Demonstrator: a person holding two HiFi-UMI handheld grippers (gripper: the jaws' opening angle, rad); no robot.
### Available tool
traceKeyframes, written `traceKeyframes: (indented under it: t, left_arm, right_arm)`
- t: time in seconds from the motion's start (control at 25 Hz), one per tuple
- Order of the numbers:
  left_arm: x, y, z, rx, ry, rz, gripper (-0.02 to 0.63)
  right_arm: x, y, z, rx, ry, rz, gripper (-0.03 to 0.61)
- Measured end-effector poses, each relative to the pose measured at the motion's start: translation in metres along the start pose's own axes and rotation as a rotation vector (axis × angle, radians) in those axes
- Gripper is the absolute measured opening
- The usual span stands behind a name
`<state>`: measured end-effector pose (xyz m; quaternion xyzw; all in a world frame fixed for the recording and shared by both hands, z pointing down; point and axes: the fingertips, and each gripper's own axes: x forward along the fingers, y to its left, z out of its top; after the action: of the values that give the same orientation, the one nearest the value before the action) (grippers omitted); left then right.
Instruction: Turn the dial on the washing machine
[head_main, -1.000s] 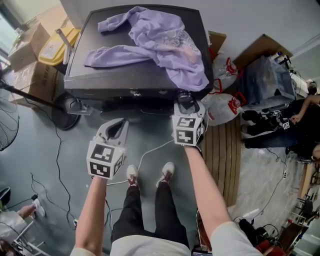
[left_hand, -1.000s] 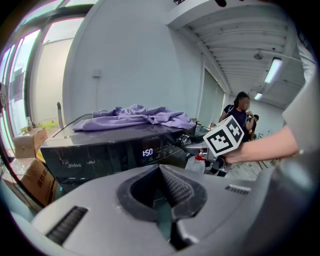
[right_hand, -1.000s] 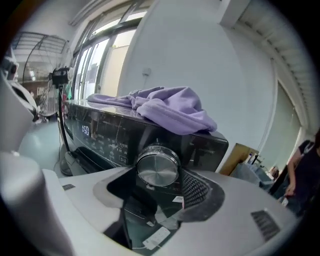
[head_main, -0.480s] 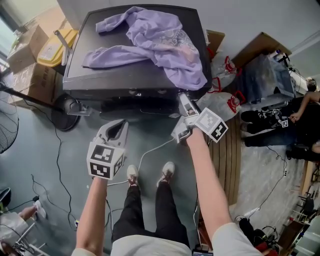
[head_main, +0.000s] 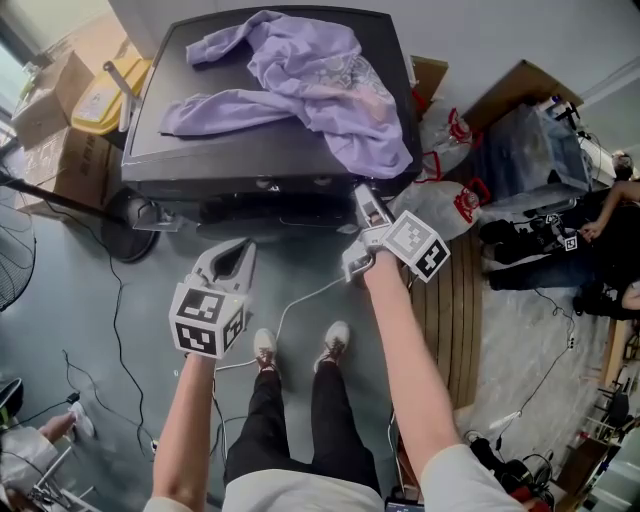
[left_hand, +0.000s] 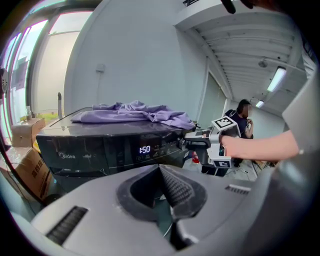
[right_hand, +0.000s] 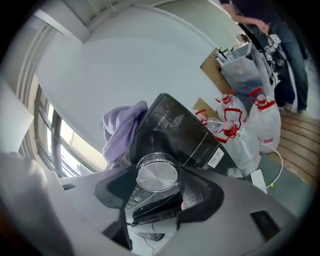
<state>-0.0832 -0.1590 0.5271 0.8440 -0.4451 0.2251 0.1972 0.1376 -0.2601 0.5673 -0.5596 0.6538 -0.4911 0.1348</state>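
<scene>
The dark washing machine (head_main: 230, 150) stands in front of me, and its display (left_hand: 144, 149) is lit. Its silver dial (right_hand: 157, 176) sits on the front panel's right end. My right gripper (head_main: 366, 203) is rolled to the right at that dial. Its jaws are closing, with the dial between the fingertips and touching them. The marker cube (head_main: 417, 245) tilts to the right. My left gripper (head_main: 230, 262) hangs shut and empty in front of the machine, well left of the dial. In the left gripper view the right gripper (left_hand: 192, 142) reaches the panel's corner.
A purple garment (head_main: 320, 85) lies spread on the machine's lid. White bags with red handles (head_main: 445, 205) stand just right of the machine, and wooden boards (head_main: 450, 300) lie beside them. Cardboard boxes (head_main: 50, 100) and a fan base (head_main: 130, 220) are at the left. A white cable (head_main: 300, 305) runs across the floor.
The right gripper rolled to the right at the dial, so its marker cube swung from upright to tilted. The left gripper stayed where it was.
</scene>
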Motion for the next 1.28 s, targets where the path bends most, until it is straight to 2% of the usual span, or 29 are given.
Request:
traceKeyframes:
  t: [0.12, 0.28, 0.4, 0.92, 1.28]
  left_arm:
    - [0.001, 0.001, -0.001, -0.009, -0.001, -0.001, 0.014]
    - [0.001, 0.001, 0.002, -0.017, -0.007, -0.005, 0.014]
    - [0.000, 0.001, 0.007, -0.019, -0.015, -0.010, 0.014]
    - [-0.005, 0.004, 0.008, -0.024, -0.021, -0.011, 0.014]
    - [-0.015, 0.010, 0.014, -0.031, -0.030, 0.001, 0.014]
  right_arm:
    - [0.000, 0.000, 0.000, -0.072, 0.014, -0.026, 0.275]
    - [0.000, 0.002, -0.001, -0.262, 0.022, -0.094, 0.275]
    - [0.001, 0.002, -0.001, -0.364, 0.015, -0.129, 0.275]
    - [0.002, 0.006, -0.005, -0.713, 0.008, -0.255, 0.275]
    - [-0.012, 0.009, -0.002, -0.770, 0.031, -0.245, 0.284]
